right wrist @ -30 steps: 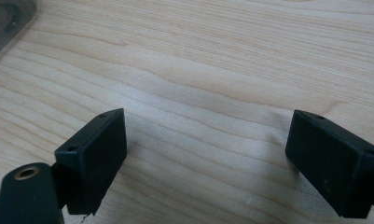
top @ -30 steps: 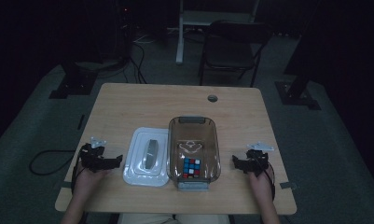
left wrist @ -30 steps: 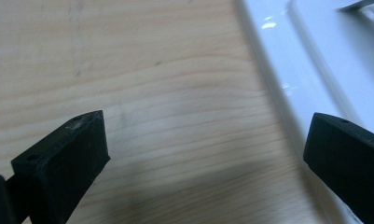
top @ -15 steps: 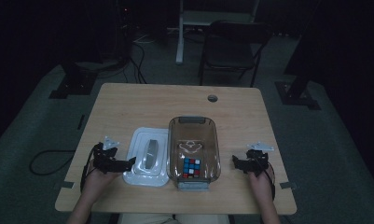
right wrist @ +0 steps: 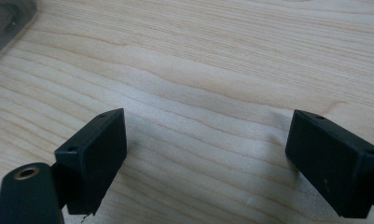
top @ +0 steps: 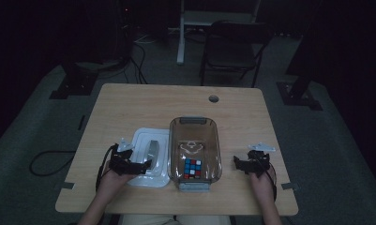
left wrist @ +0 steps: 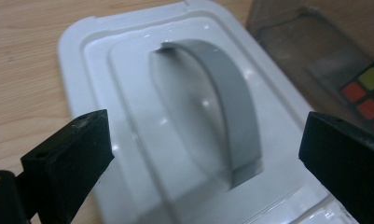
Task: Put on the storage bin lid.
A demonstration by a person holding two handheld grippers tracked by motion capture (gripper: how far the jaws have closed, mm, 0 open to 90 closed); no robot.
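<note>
Both jaws of the left gripper (left wrist: pixel 203 154) stand spread wide over the white lid (left wrist: pixel 128 93), either side of its grey handle (left wrist: pixel 231 107). The right gripper (right wrist: pixel 208 154) is likewise spread above bare table (right wrist: pixel 222 56). The lid lies just left of the clear box (top: pixel 195 145), which holds a colour cube (top: pixel 192 168). No writing is legible, perhaps owing to dim light. Since the earlier frames the left gripper has moved from the table onto the lid; the right one has stayed put.

High view is dim, surroundings lost in black. Gripper views are lit evenly; glare is seen on the white lid (left wrist: pixel 128 116), near jaws blurred.
</note>
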